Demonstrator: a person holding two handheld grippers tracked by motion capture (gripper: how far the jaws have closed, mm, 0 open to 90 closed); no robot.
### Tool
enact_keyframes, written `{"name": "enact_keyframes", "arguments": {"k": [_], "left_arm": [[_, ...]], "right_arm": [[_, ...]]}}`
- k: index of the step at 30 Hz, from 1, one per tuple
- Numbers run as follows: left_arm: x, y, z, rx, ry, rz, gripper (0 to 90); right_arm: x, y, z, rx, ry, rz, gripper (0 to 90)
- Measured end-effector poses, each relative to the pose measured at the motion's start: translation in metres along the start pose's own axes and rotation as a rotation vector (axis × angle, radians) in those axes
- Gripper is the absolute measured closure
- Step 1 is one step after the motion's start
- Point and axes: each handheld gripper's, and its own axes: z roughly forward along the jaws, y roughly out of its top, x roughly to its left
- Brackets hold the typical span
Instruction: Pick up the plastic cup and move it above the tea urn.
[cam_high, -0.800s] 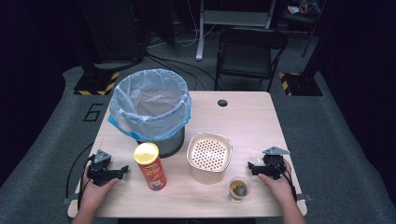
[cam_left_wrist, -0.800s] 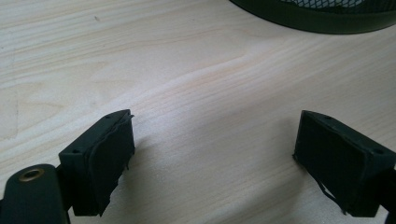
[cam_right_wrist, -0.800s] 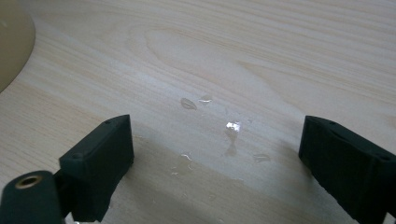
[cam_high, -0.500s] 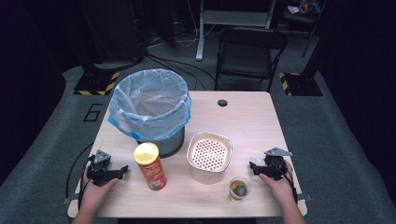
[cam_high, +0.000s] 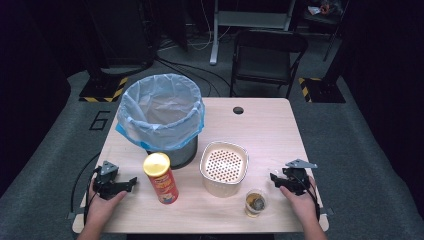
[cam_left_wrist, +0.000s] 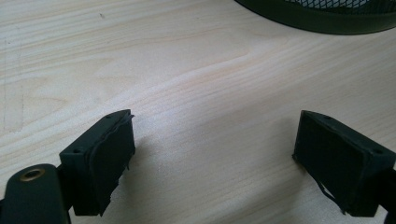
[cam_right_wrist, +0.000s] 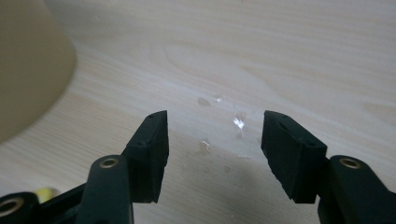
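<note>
Right gripper (cam_right_wrist: 214, 140) gapes over droplets (cam_right_wrist: 239, 122), beige strainer (cam_right_wrist: 28, 65) cropped.

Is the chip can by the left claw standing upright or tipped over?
Upright. In the high view the chip can stands on its base on the table, its gold lid facing up, just in front of the lined bin.

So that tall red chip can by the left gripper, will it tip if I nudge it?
Probably. The chip can stands upright, tall and narrow, so a high push would likely topple it, and its round body could then roll. It looks stiff, and likely light. The left gripper is open beside it.
</note>
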Motion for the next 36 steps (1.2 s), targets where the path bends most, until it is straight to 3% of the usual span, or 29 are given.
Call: {"name": "enact_keyframes", "arguments": {"k": [5,6,7,10,12,17,20,22,23,27,31,36], "left_arm": [[0.000,0.000,0.000,0.000,0.000,0.000,11.8],[0.000,0.000,0.000,0.000,0.000,0.000,11.8],[0.000,0.000,0.000,0.000,0.001,0.000,11.8],[0.000,0.000,0.000,0.000,0.001,0.001,11.8],[0.000,0.000,0.000,0.000,0.001,0.001,11.8],[0.000,0.000,0.000,-0.001,0.001,0.001,11.8],[0.000,0.000,0.000,0.000,0.001,0.001,11.8],[0.000,0.000,0.000,0.000,0.001,0.001,11.8],[0.000,0.000,0.000,0.000,0.000,0.001,11.8],[0.000,0.000,0.000,-0.001,0.001,0.001,11.8],[0.000,0.000,0.000,-0.001,0.001,0.001,11.8],[0.000,0.000,0.000,-0.001,0.001,0.001,11.8]], "right_arm": [[0.010,0.015,-0.025,-0.047,0.050,0.025,40.2],[0.019,0.019,-0.038,-0.054,0.062,-0.011,38.3],[0.019,0.019,-0.038,-0.054,0.062,-0.011,38.3],[0.038,0.024,-0.057,-0.059,0.091,-0.085,37.3],[0.046,0.026,-0.067,-0.066,0.121,-0.099,35.6],[0.062,0.029,-0.080,-0.074,0.186,-0.097,29.9],[0.073,0.027,-0.084,-0.072,0.231,-0.114,26.6],[0.075,0.026,-0.084,-0.070,0.238,-0.122,25.1],[0.084,0.024,-0.086,-0.065,0.250,-0.149,21.6],[0.095,0.022,-0.090,-0.059,0.256,-0.161,16.5],[0.108,0.013,-0.088,-0.044,0.213,-0.184,14.5],[0.111,0.002,-0.085,-0.041,0.215,-0.160,15.1]]}}
